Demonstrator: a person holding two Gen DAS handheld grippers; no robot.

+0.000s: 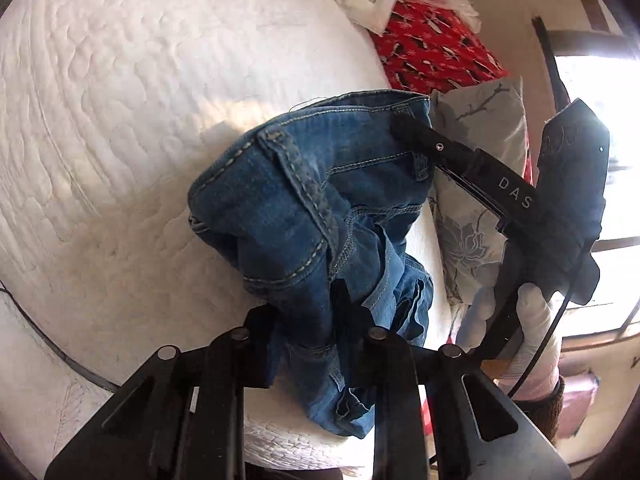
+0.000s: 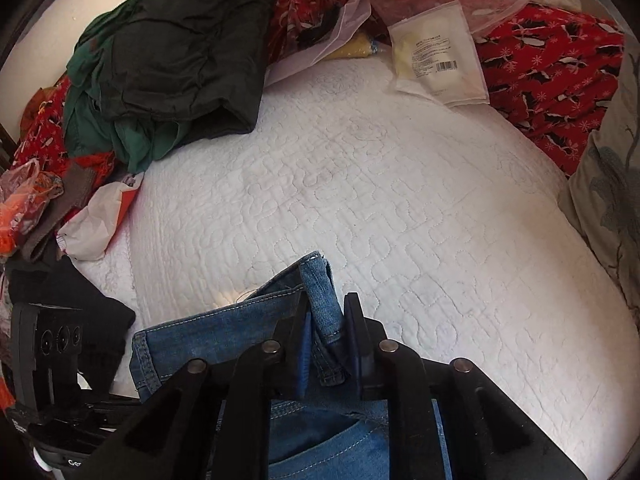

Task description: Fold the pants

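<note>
Blue denim pants [image 1: 304, 216] hang bunched above a white quilted bed [image 1: 120, 120]. My left gripper [image 1: 308, 332] is shut on a fold of the denim at the lower end. In the left wrist view my right gripper [image 1: 404, 126] is shut on the waistband by a belt loop, held by a white-gloved hand [image 1: 532, 320]. In the right wrist view the right gripper [image 2: 326, 320] pinches the waistband edge of the pants [image 2: 248, 320], with a pocket seam below. The left gripper's body [image 2: 48, 344] shows at the lower left.
A pile of dark green clothes [image 2: 168, 48] lies at the bed's far left. Red patterned fabric [image 2: 552, 72], a white packet [image 2: 436, 60] and plastic bags [image 2: 28, 196] line the far edge. A floral pillow [image 1: 476, 184] sits at the right, near a bright window [image 1: 600, 128].
</note>
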